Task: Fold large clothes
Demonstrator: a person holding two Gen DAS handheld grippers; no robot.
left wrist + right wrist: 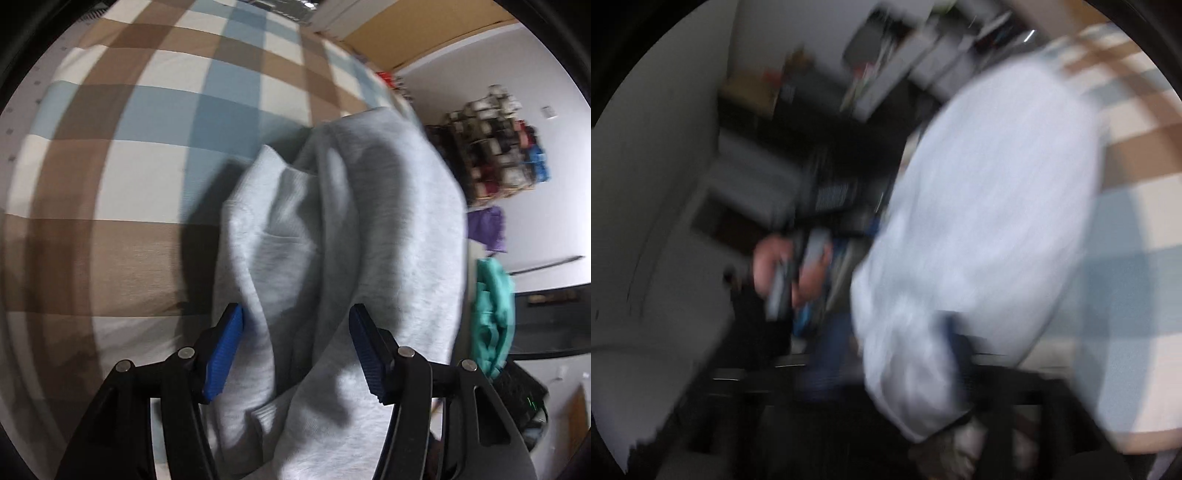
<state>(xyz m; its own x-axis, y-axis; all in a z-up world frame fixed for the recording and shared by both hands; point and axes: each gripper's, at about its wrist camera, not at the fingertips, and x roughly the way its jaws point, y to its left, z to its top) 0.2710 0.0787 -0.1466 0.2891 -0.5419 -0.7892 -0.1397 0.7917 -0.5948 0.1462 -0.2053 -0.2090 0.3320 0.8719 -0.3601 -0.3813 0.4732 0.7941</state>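
L gripper (295, 343): jaws apart, blue pads (225, 354) spread w/ a wide gap; grey fabric runs up between them. L pad edge looks to touch a fold, R pad sits just beside the cloth; no clamp seen.
Sweatshirt (332, 229): light grey, bunched in loose vertical folds, hanging/draped from between the fingers up toward frame centre; ribbed cuff or hem low down near the L finger. Lies over the R edge of the bed.
Bed (110, 166): plaid cover, brown/cream/blue checks, fills L side behind the sweatshirt.
R gripper (886, 354): heavy blur; jaws look wide, pale fabric (979, 221) in front of and over the fingers. Grip or not: can't tell.
Hand (790, 266): seen in R wrist view, L of the cloth, wrapped round a dark handle; blurred.
Rack (495, 147): by the wall R of bed, stacked w/ small mixed-colour items; contents too blurred to ID.
Other cloth: teal piece (493, 317), purple piece (487, 229) beside the bed.
Writing/labels: none legible.
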